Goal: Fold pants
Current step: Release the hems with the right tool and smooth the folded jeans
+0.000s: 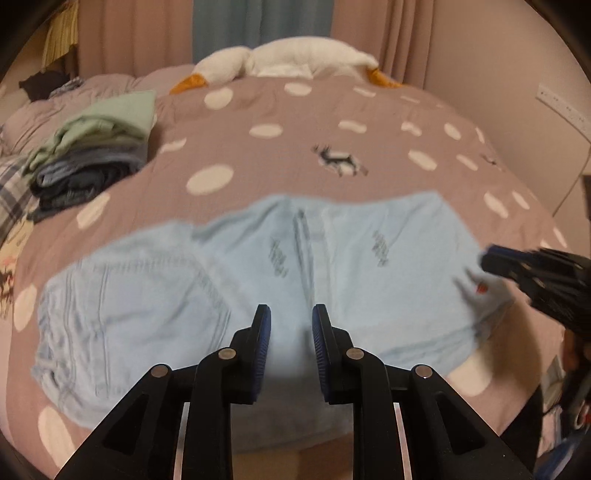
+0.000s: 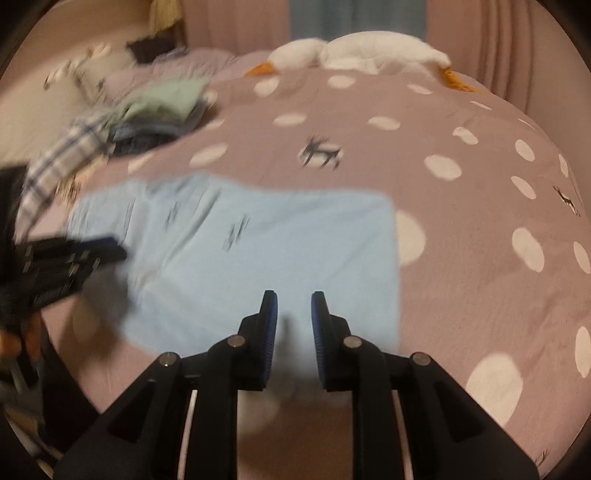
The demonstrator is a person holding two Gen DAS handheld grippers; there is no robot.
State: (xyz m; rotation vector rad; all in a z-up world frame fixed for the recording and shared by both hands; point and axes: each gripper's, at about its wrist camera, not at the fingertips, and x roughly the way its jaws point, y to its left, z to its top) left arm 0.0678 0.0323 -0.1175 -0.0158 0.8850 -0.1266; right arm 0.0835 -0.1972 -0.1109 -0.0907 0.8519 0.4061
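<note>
Light blue pants [image 1: 258, 280] lie flat on the dotted bedspread [image 1: 295, 147] under my left gripper [image 1: 291, 314] and right gripper [image 2: 293, 299], both narrowly parted, holding nothing.

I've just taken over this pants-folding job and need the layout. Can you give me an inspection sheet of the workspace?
Surface: bed cover, mauve with white dots and deer prints.
Job's things: light blue pants spread flat near the front edge.
Clutter: pile of folded clothes at back left, plaid cloth beside it, white goose toy at the far side.
Claws: left claw and right claw above the pants, nothing between the fingers.
Cables: thin cable on the right wall.
Surroundings: pink curtains, wall.
</note>
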